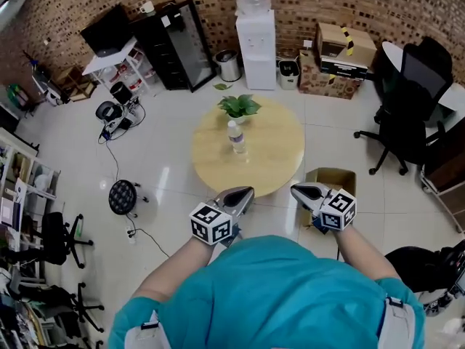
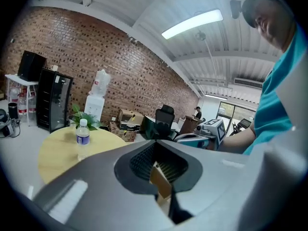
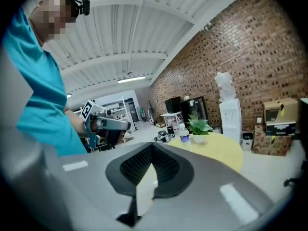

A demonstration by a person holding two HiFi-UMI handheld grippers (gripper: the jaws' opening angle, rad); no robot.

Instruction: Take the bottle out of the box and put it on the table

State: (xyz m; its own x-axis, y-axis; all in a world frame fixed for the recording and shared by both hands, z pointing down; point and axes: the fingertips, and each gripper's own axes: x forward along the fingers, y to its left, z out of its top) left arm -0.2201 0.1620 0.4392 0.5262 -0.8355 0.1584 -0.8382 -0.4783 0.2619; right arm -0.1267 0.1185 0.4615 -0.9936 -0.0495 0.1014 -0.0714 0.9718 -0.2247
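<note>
Round table [image 1: 276,151], bottle [image 1: 237,137] clear of edges

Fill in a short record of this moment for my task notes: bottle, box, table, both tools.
bottle: upright on the table, beside the plant
table: round, pale wood
box: open, on the floor right of the table
left tool: shut, empty
right tool: shut, empty, beside the box
task: bottle is out and on the table

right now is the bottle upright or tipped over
Upright: the bottle stands cap up on the table, next to the plant.
</note>
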